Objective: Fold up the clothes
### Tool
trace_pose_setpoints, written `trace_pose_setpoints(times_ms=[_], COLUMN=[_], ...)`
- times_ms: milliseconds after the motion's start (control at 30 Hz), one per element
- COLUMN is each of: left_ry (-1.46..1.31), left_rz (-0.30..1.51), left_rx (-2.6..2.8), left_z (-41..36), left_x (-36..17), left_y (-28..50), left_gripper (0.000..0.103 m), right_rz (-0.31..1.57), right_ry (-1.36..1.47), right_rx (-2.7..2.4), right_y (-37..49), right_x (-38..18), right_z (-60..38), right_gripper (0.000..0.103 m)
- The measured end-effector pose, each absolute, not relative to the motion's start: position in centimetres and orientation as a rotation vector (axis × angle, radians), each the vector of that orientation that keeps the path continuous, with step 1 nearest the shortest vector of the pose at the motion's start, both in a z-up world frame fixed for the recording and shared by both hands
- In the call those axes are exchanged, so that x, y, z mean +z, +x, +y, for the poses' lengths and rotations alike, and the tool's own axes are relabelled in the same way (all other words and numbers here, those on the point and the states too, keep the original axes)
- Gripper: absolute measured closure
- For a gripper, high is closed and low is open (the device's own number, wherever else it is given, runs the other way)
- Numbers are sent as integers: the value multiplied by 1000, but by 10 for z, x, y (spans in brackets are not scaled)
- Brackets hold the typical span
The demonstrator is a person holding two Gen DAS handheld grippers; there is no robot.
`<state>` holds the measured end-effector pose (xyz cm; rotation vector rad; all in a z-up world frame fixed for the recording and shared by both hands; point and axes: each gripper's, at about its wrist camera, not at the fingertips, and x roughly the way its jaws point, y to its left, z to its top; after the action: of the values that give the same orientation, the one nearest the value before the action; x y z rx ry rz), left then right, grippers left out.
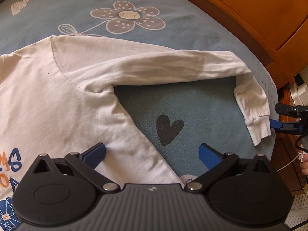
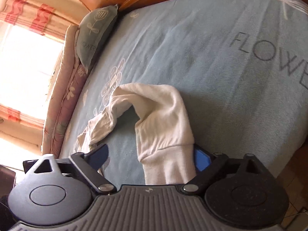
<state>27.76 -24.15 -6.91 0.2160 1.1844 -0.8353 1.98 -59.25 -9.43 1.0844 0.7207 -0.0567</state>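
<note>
A white long-sleeved shirt [image 1: 48,100] with a blue and orange print lies flat on the blue bedspread [image 1: 192,104]. Its sleeve [image 1: 154,69] runs to the right, bends down and ends in a ribbed cuff [image 1: 258,127] near the bed's edge. My left gripper [image 1: 153,154] stands wide open over the shirt's side edge, one finger above the cloth and the other above bare bedspread. My right gripper [image 2: 150,156] is open around the cuff [image 2: 169,163], which rests against the right blue pad [image 2: 201,159]; the left pad stands apart from it. The left wrist view shows the right gripper [image 1: 279,121] beside the cuff.
A wooden headboard [image 1: 250,15] borders the bed at the far right, with a wooden cabinet [image 1: 286,152] below the bed's edge. A pillow [image 2: 96,34] and a folded quilt [image 2: 65,100] lie along the window side. A person's hand [image 1: 304,165] shows at the right edge.
</note>
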Motion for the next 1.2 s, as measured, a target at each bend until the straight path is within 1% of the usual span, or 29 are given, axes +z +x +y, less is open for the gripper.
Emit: trace_pose_setpoints(times_ms=[33, 67, 100, 133, 167, 233, 300, 533, 733, 833, 900, 967, 1033, 1100, 1200], left_ry=[227, 238, 249, 256, 259, 263, 256, 219, 204, 191, 183, 176, 173, 168, 160], left_rz=[1177, 1171, 1166, 1164, 1163, 1164, 1171, 1188, 1184, 1187, 1188, 1186, 1182, 1179, 1172], left_rx=[-832, -829, -826, -824, -823, -822, -824, -826, -830, -835, -835, -833, -831, -829, -827], left_z=[-242, -243, -244, -245, -245, -245, -245, -242, -241, -239, -238, -238, -238, -237, -235], left_x=[-69, -70, -70, -70, -70, -71, -71, -71, -71, -71, -71, -71, -70, -70, -70], left_y=[276, 274, 273, 272, 272, 272, 273, 277, 276, 277, 278, 278, 277, 276, 276], left_gripper=[1, 1, 1, 1, 1, 1, 1, 1, 1, 1, 1, 1, 1, 1, 1], right_rz=[730, 742, 771, 803, 831, 884, 942, 1038, 1078, 1045, 1037, 1019, 995, 967, 925], right_ry=[1094, 1101, 1091, 1077, 1057, 1014, 908, 551, 308, 230, 254, 300, 383, 484, 684], right_rx=[-71, -87, -107, -127, -132, -136, -120, -122, -160, -180, -217, -278, -300, -318, -333], right_y=[18, 17, 17, 18, 21, 29, 43, 83, 114, 126, 132, 130, 123, 115, 101], right_x=[-95, -96, -96, -95, -92, -87, -75, -21, 13, 27, 26, 21, 12, 0, -26], right_z=[-596, -599, -601, -603, -604, -606, -603, -627, -667, -678, -687, -692, -692, -689, -684], right_gripper=[30, 45, 63, 74, 92, 92, 92, 93, 93, 92, 80, 75, 74, 70, 69])
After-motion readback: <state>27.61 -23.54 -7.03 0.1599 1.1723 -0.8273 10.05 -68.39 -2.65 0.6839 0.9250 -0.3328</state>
